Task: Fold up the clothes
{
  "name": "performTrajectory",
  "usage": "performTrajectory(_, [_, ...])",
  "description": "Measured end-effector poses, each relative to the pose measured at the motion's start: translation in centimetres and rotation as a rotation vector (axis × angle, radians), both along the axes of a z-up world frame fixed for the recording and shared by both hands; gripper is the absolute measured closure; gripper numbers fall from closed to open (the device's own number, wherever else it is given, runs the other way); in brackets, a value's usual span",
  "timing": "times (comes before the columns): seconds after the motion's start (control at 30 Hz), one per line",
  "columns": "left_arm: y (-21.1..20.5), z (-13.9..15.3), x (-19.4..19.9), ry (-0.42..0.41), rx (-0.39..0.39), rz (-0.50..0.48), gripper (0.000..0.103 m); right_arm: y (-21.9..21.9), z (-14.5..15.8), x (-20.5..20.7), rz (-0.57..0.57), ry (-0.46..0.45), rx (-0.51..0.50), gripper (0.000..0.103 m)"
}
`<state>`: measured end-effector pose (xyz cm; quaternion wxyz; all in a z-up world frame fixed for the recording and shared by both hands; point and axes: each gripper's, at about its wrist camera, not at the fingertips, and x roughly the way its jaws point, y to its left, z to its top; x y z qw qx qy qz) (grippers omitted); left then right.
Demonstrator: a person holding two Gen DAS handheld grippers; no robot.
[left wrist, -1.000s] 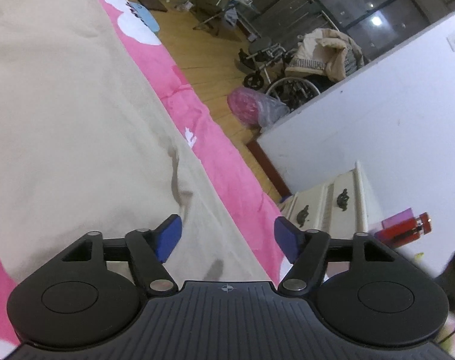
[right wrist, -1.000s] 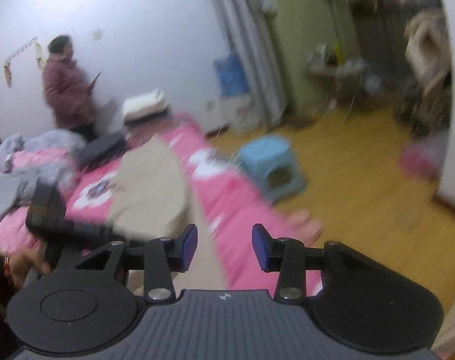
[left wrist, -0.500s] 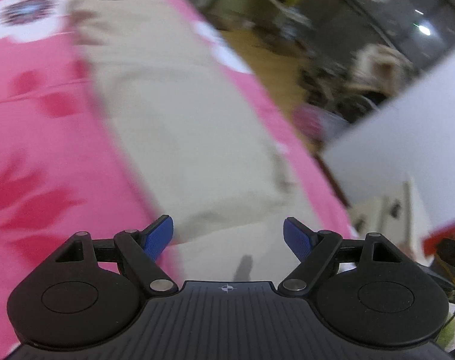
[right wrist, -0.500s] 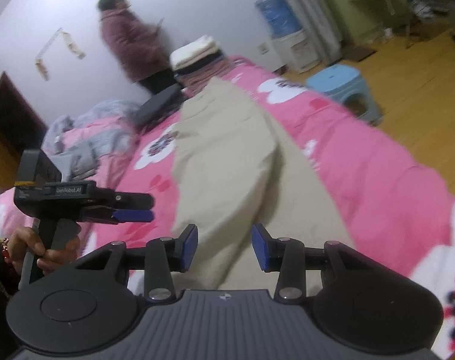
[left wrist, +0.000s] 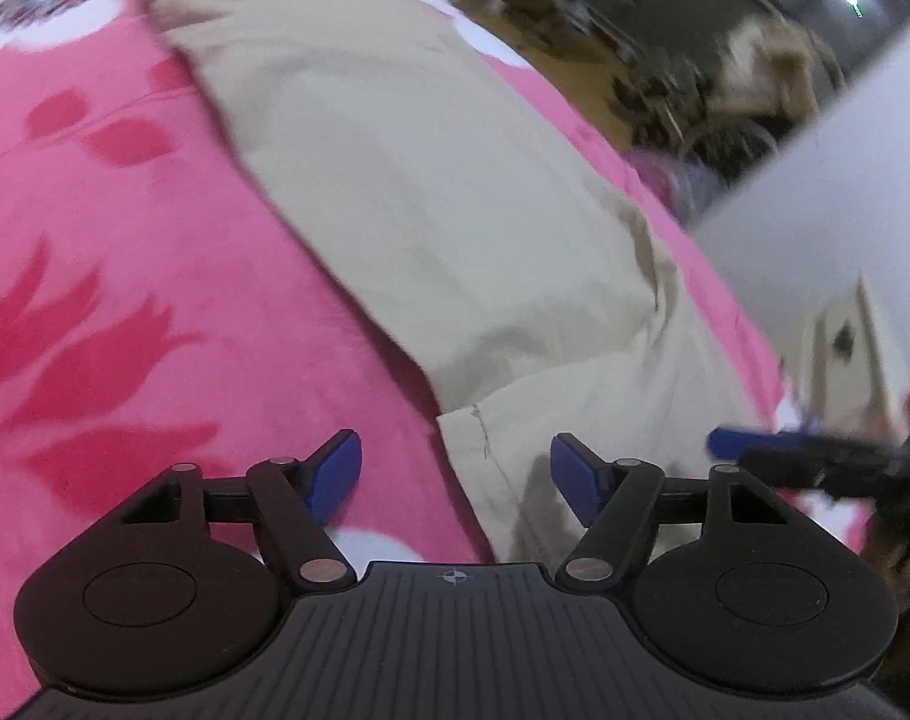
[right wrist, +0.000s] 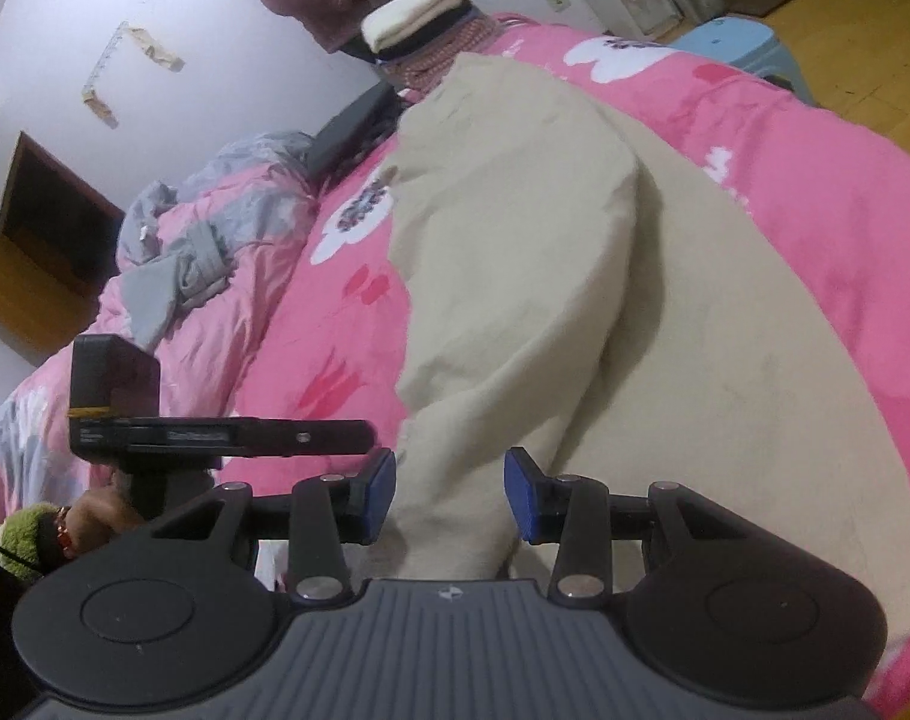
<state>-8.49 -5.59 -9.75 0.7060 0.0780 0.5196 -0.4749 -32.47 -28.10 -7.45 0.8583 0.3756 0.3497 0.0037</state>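
My left tool (left wrist: pixel 455 474), jaws apart and just narrowing, hangs empty over the hem corner of the long beige cotton trousers (left wrist: pixel 443 192) spread across the pink flowered bed quilt (left wrist: pixel 125 276). My right tool (right wrist: pixel 449 495), half open, straddles a trouser fold without gripping.

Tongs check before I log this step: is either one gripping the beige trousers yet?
Left tongs: open, just been closing, gripping nothing.
Right tongs: open over the beige trousers, not gripping.

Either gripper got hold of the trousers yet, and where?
Neither. The left gripper and right gripper both stand open above the near hem end of the beige trousers, gripping nothing; the left jaws have just been closing.
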Motion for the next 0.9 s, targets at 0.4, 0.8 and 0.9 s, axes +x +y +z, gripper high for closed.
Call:
performTrajectory(0.4, [0.2, -1.2, -2.0, -0.038, -0.072, -0.037, 0.087, -0.5, -1.3, -2.1, -0.086, 0.104, -0.021, 0.060])
performTrajectory(0.8, [-0.6, 2.7, -6.5, 0.103, -0.349, -0.296, 0.098, -3.0, 1.0, -5.5, -0.256, 0.051, -0.030, 0.060])
performTrajectory(0.9, [-2.4, 2.3, -8.0, 0.127, -0.345, -0.378, 0.098, -4.1, 1.3, -6.8, -0.306, 0.046, -0.013, 0.060])
